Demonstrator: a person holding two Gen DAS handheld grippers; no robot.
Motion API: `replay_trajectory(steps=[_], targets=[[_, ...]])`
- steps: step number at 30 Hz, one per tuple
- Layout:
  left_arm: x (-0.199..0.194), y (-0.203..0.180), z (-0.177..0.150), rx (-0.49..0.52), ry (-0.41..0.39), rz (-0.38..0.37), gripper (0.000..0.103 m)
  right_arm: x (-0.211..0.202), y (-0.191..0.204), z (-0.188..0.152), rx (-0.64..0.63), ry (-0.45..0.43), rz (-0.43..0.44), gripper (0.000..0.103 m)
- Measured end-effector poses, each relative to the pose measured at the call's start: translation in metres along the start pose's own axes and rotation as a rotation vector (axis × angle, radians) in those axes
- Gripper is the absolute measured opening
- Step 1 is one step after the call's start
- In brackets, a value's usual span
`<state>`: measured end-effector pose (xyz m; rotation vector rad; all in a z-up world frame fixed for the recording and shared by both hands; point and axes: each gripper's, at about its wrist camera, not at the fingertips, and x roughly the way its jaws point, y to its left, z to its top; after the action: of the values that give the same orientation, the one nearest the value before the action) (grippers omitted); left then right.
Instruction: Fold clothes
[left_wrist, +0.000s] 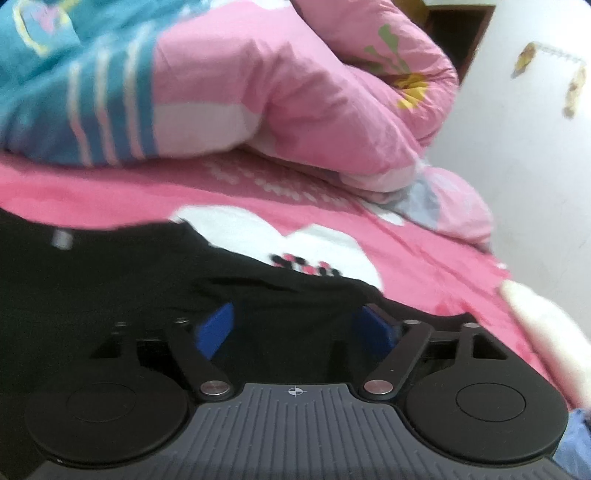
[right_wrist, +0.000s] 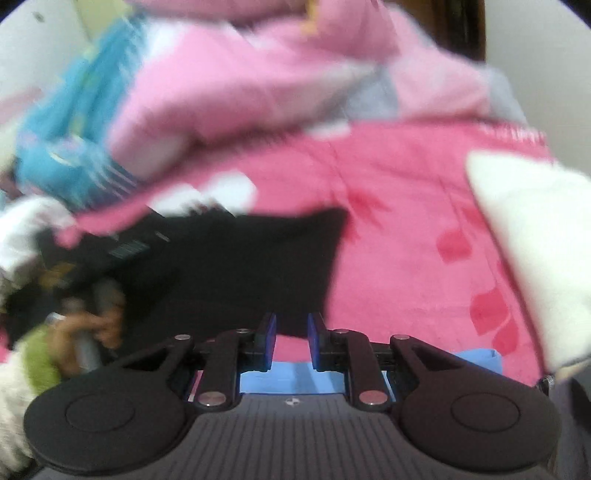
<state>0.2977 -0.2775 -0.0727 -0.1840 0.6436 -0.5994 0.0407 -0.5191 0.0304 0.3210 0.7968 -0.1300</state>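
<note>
Black garment (left_wrist: 110, 280) spread on the pink bedsheet (left_wrist: 424, 258) at lower left of frame, left gripper (left_wrist: 295, 325) low over it, jaws wide, right gripper (right_wrist: 291, 332) at its near edge, jaws narrow, nothing between, pink quilt (left_wrist: 295, 92) heaped behind.

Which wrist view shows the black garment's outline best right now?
The right wrist view: the black garment shows its far edge and right corner against the pink sheet. The left wrist view looks low across it, showing only blurred dark cloth between the open left gripper.

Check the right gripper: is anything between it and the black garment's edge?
Nothing visible. The right gripper is open at the black garment edge, with only pink bedsheet between the fingers.
</note>
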Motion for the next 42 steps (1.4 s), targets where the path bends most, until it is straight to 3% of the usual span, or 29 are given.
replay_trajectory(steps=[3,9,15,22,25,30,32,37,39,42], targets=[[-0.028,-0.002,0.005,0.006,0.012,0.027,0.085,-0.039,0.022,-0.006,-0.025,-0.098,0.051,0.025],[-0.104,0.002,0.001,-0.021,0.025,0.044,0.096,-0.081,0.057,-0.017,-0.028,-0.188,0.129,0.029],[-0.175,0.024,-0.010,-0.028,0.012,0.073,0.097,-0.084,0.095,-0.025,-0.063,-0.194,0.175,0.031],[-0.241,0.071,-0.028,-0.075,-0.085,0.168,0.098,-0.074,0.150,-0.023,-0.119,-0.178,0.235,0.031],[-0.266,0.098,-0.037,-0.135,-0.162,0.245,0.098,-0.047,0.202,-0.012,-0.205,-0.162,0.303,0.031],[-0.291,0.145,-0.048,-0.257,-0.317,0.444,0.097,0.004,0.298,0.010,-0.373,-0.130,0.432,0.031],[-0.295,0.162,-0.049,-0.310,-0.341,0.483,0.097,0.024,0.337,0.018,-0.440,-0.117,0.484,0.031],[-0.281,0.191,-0.049,-0.282,-0.258,0.468,0.095,0.090,0.447,0.034,-0.641,-0.056,0.628,0.031],[-0.278,0.196,-0.057,-0.251,-0.244,0.463,0.095,0.127,0.495,0.031,-0.753,-0.017,0.653,0.031],[-0.275,0.206,-0.068,-0.311,-0.227,0.431,0.094,0.185,0.552,0.019,-0.854,0.074,0.627,0.031]])
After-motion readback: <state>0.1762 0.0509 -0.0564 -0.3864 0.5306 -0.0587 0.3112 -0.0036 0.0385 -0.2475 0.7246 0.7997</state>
